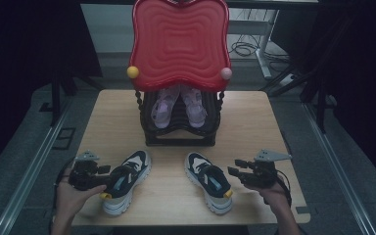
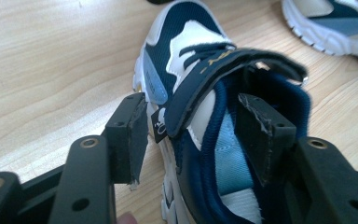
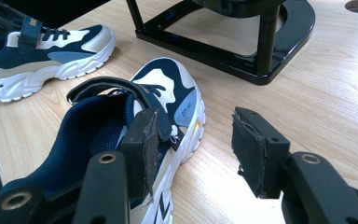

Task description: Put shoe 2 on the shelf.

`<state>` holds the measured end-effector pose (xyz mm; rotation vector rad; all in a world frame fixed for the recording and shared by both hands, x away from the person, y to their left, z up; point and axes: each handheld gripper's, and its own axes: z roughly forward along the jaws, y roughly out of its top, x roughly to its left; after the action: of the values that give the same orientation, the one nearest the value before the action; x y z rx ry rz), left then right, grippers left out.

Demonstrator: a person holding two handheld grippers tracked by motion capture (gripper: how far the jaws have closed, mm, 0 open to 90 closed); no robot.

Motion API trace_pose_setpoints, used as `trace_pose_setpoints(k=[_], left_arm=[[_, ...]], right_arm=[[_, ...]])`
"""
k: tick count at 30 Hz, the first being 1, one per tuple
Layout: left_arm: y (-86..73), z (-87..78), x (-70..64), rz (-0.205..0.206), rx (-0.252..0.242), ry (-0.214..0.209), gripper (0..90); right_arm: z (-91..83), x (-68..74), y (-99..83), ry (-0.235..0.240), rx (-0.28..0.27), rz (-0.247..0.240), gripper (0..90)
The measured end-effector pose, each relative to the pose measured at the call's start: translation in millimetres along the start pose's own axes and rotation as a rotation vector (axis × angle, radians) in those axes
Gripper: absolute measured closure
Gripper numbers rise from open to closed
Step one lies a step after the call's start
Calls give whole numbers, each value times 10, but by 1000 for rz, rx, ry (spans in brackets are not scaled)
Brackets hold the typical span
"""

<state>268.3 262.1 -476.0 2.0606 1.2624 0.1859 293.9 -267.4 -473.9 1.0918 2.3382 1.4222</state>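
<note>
On the wooden worktop (image 1: 254,122), left tongs (image 2: 193,135) gape around the left sneaker's (image 1: 127,180) collar, gripping nothing; right tongs (image 3: 196,149) stand open beside the right sneaker (image 1: 209,181). A shallow bite risks the shoe slipping free.

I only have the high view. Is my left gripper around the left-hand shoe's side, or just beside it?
Observer: Around it. The left gripper is open and straddles the left-hand shoe's side wall, one finger inside the opening and one outside.
Operator: Touching yet?
Observer: The outer of the fingers shows a small gap to the shoe.
Operator: And the right?
Observer: The right gripper is open too: one finger overlaps the right-hand shoe's side, the other is over bare table.
</note>
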Motion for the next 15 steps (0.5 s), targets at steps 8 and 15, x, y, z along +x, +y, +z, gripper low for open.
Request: trace_pose_setpoints(k=[8,15], left_arm=[[-11,59,8,15,30,-2,587],[-15,75,4,20,38,3,659]], right_arm=[[52,74,28,20,9,-14,506],[153,156,76,50,29,-35,502]])
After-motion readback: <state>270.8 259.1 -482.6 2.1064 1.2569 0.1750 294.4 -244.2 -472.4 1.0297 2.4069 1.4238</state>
